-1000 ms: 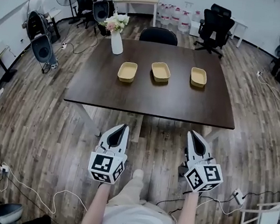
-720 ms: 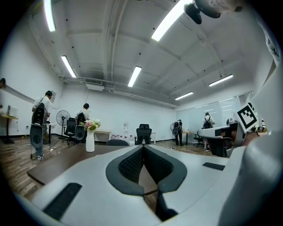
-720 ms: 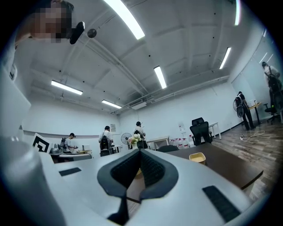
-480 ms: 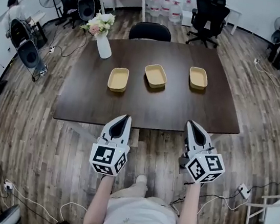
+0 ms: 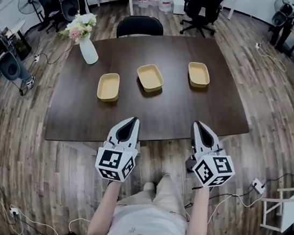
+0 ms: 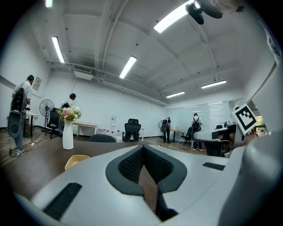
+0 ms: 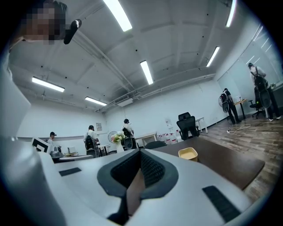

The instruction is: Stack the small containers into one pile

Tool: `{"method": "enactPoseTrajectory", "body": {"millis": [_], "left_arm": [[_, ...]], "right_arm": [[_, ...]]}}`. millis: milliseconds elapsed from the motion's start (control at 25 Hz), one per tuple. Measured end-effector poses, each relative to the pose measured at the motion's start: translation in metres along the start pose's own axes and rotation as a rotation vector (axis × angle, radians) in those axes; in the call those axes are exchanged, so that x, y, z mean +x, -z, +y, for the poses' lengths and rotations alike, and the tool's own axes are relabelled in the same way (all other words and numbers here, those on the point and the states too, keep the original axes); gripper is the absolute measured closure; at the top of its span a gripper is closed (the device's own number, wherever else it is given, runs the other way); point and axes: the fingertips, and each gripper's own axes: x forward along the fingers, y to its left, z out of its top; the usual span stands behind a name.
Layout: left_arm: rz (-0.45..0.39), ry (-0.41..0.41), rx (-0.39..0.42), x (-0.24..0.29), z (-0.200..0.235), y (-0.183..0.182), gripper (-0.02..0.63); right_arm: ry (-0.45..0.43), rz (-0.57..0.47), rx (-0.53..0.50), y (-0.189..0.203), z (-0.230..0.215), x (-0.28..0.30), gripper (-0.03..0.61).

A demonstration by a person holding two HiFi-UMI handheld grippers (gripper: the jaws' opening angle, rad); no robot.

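claws: left claw (image 5: 132, 120) + right claw (image 5: 197, 124) both pinched together, empty, at the table (image 5: 191, 112) near edge | stuff: left container (image 5: 108, 86), middle container (image 5: 150, 77), right container (image 5: 198, 74) in a row mid-table, well apart, unstacked | guess: just lining up to reach

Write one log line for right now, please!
left gripper: shut, empty | right gripper: shut, empty | left container, middle container, right container: apart on table, unstacked | stacking: not begun

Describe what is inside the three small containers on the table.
Seen from the head view, the left container, middle container and right container each show only a bare tan floor, with nothing inside. The table beneath each one is covered.
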Motion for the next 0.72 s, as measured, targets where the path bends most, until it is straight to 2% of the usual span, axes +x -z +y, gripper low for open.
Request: {"method": "enactPoseTrajectory", "body": {"millis": [400, 720], "left_arm": [[0.036, 0.025, -0.026, 0.078, 0.004, 0.005, 0.589], [0.077, 0.019, -0.069, 0.152, -0.001, 0.011, 0.589]], "right_arm": [[0.059, 0.03, 0.07, 0.002, -0.061, 0.058, 0.557], [0.067, 0.075, 0.085, -0.005, -0.119, 0.106, 0.557]]}}
